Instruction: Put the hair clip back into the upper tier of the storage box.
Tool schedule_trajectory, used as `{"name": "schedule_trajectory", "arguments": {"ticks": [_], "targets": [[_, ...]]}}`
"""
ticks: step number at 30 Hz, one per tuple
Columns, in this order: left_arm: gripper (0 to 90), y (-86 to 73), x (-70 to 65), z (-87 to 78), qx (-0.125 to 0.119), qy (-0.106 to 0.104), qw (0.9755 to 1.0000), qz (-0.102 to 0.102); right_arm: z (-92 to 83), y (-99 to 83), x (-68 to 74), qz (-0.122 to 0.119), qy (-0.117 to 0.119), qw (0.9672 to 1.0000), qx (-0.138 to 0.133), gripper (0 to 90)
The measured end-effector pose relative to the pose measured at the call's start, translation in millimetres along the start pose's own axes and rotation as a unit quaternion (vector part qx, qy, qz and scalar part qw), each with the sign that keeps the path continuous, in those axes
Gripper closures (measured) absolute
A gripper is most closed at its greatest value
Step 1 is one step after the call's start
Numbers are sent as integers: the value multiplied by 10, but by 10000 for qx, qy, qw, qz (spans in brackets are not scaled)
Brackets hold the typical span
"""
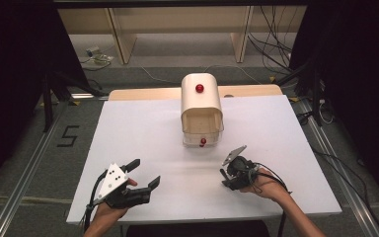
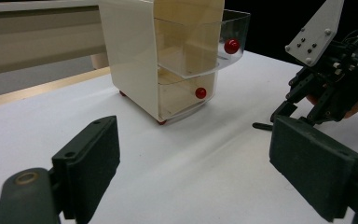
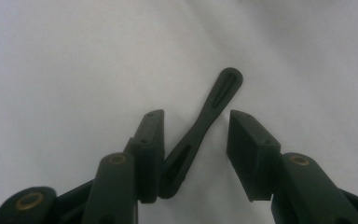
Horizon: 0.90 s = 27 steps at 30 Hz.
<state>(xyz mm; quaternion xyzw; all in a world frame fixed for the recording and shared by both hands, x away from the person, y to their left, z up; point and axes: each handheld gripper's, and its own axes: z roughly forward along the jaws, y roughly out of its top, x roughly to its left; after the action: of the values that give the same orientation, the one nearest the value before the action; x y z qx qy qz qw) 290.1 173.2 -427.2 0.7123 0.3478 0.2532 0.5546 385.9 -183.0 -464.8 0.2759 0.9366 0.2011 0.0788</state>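
A slim black strip with slotted ends point(image 3: 220, 93) lies flat on the white tabletop point(image 1: 143, 128). My right gripper point(image 3: 195, 122) points down over it, jaws partly open. The strip runs slantwise between them, its near end against the left-hand jaw and the other jaw standing clear of it. In the high view the right gripper point(image 1: 224, 178) is at the front right. My left gripper point(image 1: 146, 171) rests at the front left, open wide and holding nothing. A cream drawer cabinet point(image 1: 201, 106) stands at the back centre with one clear drawer point(image 2: 233, 28) pulled out; its knobs point(image 2: 231, 46) are red.
From the left gripper view point(image 2: 193, 135) the right gripper point(image 2: 294, 115) sits to the cabinet's right, with the strip's end point(image 2: 262, 126) poking out beneath it. A lower drawer with a red knob point(image 2: 200, 92) is pushed in. Dark frames and cables surround the table.
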Motion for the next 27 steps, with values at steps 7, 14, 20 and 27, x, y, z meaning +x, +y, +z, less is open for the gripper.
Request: {"name": "schedule_trajectory", "arguments": {"ticks": [7,14,20,27], "targets": [[159,-1,0,0,-2,-1,10000,4,1,-5,8,16,36,10000,-4,607],[159,-3,1,5,15,-9,10000,15,-2,-9,28,-40,60,10000,-22,656],[160,-3,0,6,9,-5,10000,7,-4,-12,37,-102,87,9999,-42,693],[160,-3,0,6,8,-4,10000,10,-11,-14,57,-129,141,9998,-16,732]]}}
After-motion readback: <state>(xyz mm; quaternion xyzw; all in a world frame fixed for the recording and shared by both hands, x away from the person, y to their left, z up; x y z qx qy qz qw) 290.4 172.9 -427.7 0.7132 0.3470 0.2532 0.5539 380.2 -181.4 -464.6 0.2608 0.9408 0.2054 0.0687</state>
